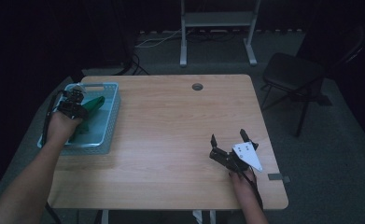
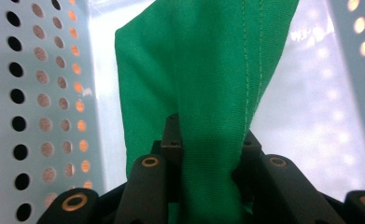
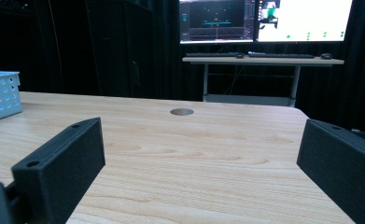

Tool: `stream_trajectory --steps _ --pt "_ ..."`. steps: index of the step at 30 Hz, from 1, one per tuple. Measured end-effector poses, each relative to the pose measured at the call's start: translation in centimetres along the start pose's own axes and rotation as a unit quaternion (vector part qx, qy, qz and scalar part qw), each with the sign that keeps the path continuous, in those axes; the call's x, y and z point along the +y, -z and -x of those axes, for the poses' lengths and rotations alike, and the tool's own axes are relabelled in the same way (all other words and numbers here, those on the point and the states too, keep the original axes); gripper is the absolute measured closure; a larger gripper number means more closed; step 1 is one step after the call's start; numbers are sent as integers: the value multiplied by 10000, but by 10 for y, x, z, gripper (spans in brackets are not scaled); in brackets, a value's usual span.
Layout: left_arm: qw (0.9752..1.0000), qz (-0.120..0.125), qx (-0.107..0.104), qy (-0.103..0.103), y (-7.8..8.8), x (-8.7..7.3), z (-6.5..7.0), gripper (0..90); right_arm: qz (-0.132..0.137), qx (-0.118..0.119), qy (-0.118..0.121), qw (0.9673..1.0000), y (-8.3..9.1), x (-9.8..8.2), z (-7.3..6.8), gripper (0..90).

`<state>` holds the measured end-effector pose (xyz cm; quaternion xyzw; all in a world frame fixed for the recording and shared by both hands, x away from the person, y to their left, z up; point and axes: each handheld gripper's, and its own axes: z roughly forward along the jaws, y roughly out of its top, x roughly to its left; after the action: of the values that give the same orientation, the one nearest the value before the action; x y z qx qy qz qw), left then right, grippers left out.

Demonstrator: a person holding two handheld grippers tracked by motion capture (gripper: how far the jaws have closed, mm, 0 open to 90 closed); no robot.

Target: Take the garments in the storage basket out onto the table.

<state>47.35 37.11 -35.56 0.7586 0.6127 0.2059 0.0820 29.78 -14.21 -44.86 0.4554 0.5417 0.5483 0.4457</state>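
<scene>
From above, the left gripper [image 1: 73, 106] is hanging over the pale blue basket [image 1: 111, 122] at the table's [image 1: 171, 140] left edge, a green cloth [image 1: 92, 105] trailing from it into the basket. Its own camera is showing what the high view cannot: the jaws clamping a bunched fold of smooth, stitched green cloth [image 2: 208, 93] between them, perforated basket walls [image 2: 40, 102] standing close on both sides. The right gripper [image 1: 230, 142] is resting near the front right corner, jaws spread wide and holding nothing, bare woodgrain lying open ahead of it.
</scene>
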Motion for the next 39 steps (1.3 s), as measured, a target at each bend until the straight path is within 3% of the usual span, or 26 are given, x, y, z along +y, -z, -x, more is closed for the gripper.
stream_trajectory --steps 4,5,8,12,24,39 --pt "10000 71 25 31 6 1 -2 730 -1 -2 3 10000 0 0 0 3" --pt "10000 55 -66 36 7 1 -3 730 0 -2 5 10000 0 0 0 3" --pt "9999 55 -83 35 10 1 -4 730 -2 -1 3 10000 0 0 0 3" --pt "9999 125 -1 -6 15 1 -5 729 2 -4 7 10000 0 0 0 3" --pt "9993 330 -89 126 39 3 -14 728 -5 -23 13 10000 0 0 0 3" --pt "9987 402 -210 226 47 3 -19 726 -6 -22 13 10000 0 0 0 3"
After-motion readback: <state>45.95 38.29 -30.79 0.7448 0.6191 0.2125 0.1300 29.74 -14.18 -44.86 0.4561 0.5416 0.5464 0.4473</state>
